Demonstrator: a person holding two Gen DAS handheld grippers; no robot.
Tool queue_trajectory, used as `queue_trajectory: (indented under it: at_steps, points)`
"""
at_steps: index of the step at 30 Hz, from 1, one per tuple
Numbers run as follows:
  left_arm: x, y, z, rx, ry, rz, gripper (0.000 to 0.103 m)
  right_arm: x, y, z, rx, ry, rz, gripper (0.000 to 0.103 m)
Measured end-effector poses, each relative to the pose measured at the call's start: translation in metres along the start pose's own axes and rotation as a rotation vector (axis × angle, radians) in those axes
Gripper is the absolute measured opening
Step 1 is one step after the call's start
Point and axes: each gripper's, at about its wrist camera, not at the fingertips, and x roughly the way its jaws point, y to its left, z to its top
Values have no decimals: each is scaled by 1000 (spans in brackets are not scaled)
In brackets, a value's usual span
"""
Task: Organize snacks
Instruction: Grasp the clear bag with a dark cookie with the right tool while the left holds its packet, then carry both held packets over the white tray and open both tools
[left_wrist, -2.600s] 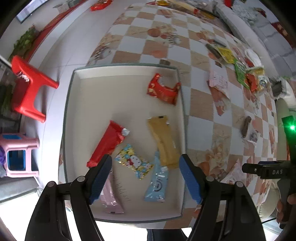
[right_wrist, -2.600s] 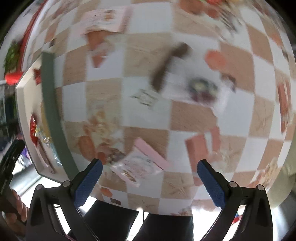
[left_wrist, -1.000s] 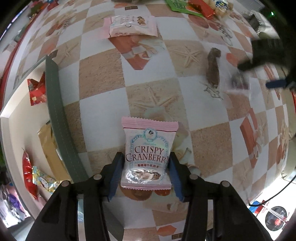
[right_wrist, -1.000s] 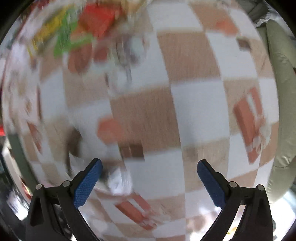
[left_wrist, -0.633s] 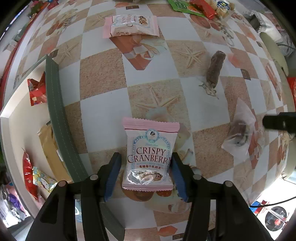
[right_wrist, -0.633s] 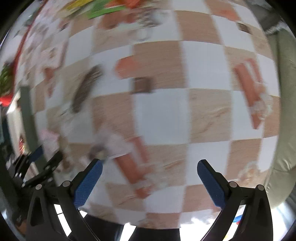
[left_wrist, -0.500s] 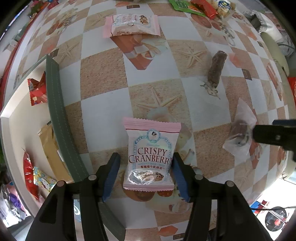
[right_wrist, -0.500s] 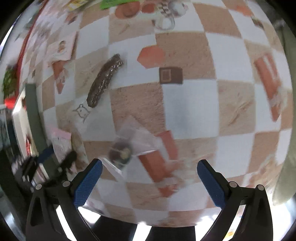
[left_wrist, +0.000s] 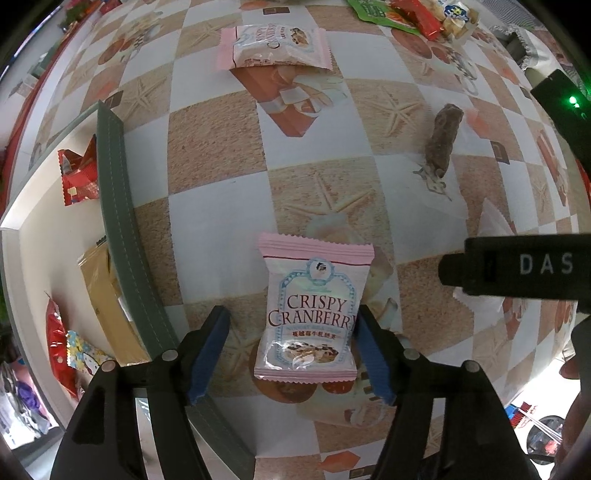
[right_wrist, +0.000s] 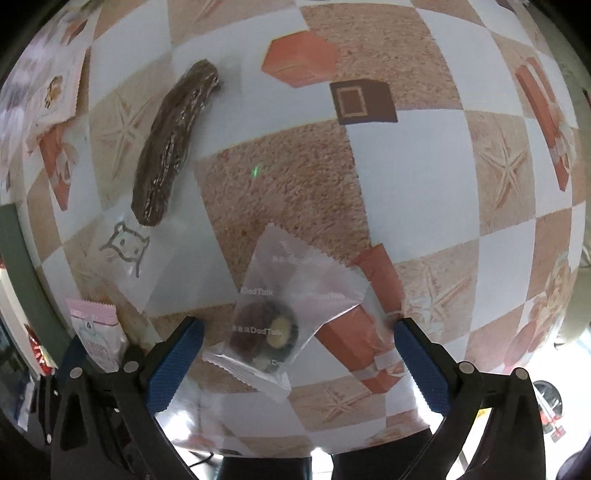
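Left gripper (left_wrist: 291, 350) opening, straddling cranberry pack (left_wrist: 310, 314) flat on table, long axis pointing away. Right gripper (right_wrist: 295, 363) wide open, empty, over clear cookie pack (right_wrist: 284, 317).

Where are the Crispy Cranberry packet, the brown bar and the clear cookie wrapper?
Crispy Cranberry packet (left_wrist: 314, 317), left wrist view, printed front.
Brown bar (right_wrist: 173, 147), right wrist view, its middle.
Clear cookie wrapper (right_wrist: 284, 295), right wrist view, centre.
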Motion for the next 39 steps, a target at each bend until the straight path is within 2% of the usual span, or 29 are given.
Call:
queue_trajectory:
  at_steps: [3, 4, 5, 6, 7, 8, 9, 14, 16, 24, 29, 33, 39]
  points:
    - [0, 0, -1, 10, -3, 0, 73, -3, 6, -11, -97, -53, -5, 101]
    - [-1, -1, -1, 13, -2, -3, 69, -6, 11, -15, -130, -69, -32, 91]
    - [-2, 0, -1, 22, -9, -8, 58, -10, 18, -24, -174, -93, -52, 86]
    - [-5, -2, -1, 33, -15, -8, 50, -14, 23, -28, -213, -116, -63, 73]
    - [-6, -4, 0, 45, -16, -3, 45, -18, 26, -32, -247, -136, -75, 49]
    - [-6, -4, 1, 54, -7, -8, 44, -22, 29, -35, -274, -149, -71, 34]
    - [-6, -3, 1, 55, -6, -14, 44, -24, 31, -37, -291, -147, -57, 29]
    - [-15, 4, -2, 31, -11, -39, 44, -40, 26, -44, -242, -149, 135, 29]
    - [-23, 6, -4, 25, -27, -44, 44, -50, 15, -44, -243, -157, 162, 29]
    - [-54, 20, -18, -2, -60, -90, 44, -66, -8, -53, -225, -164, 217, 29]
    - [-73, 34, -23, -16, -95, -90, 44, -73, -46, -30, -235, -168, 235, 29]
    - [-85, 43, -29, -47, -113, -88, 44, -90, -58, -33, -248, -176, 247, 29]
    - [-93, 54, -25, -81, -130, -70, 44, -91, -41, -36, -310, -190, 247, 29]
